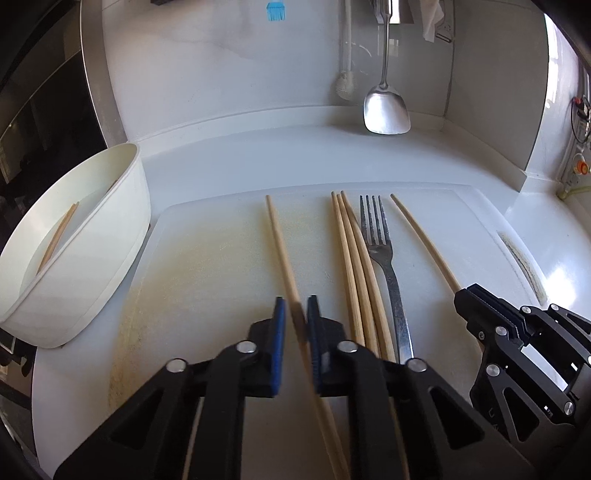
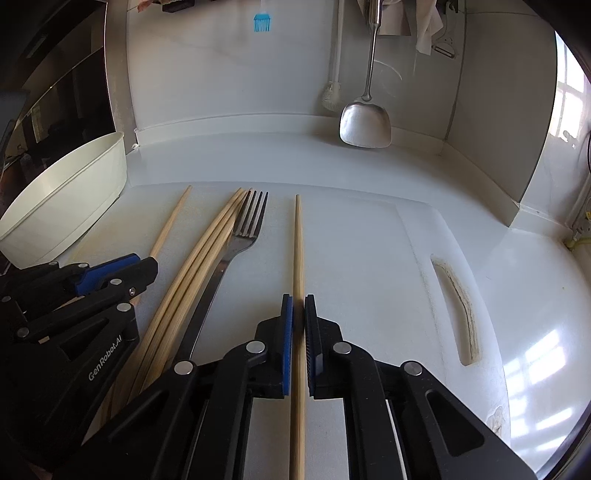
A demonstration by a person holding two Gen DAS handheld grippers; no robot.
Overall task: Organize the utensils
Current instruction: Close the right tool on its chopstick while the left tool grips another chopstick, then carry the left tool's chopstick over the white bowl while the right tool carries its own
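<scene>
A white cutting board (image 1: 207, 258) holds several wooden chopsticks and a metal fork (image 1: 380, 243). My left gripper (image 1: 296, 301) is shut on the leftmost single chopstick (image 1: 277, 236), whose thick end runs back between the blue pads. Three chopsticks (image 1: 351, 243) lie bundled just left of the fork. My right gripper (image 2: 298, 297) is shut on the rightmost chopstick (image 2: 298, 240), which points straight away from the camera. In the right wrist view the left gripper (image 2: 146, 263) sits at the left over its chopstick (image 2: 171, 221). A white tub (image 1: 110, 221) at the left holds two chopsticks (image 1: 59, 232).
A steel spatula (image 1: 386, 110) hangs against the back wall with its blade near the counter, beside a white brush (image 1: 345, 88). A blue silicone brush (image 1: 274, 11) hangs higher up. The board's handle slot (image 2: 454, 310) lies at the right. Dark cabinets stand behind the tub.
</scene>
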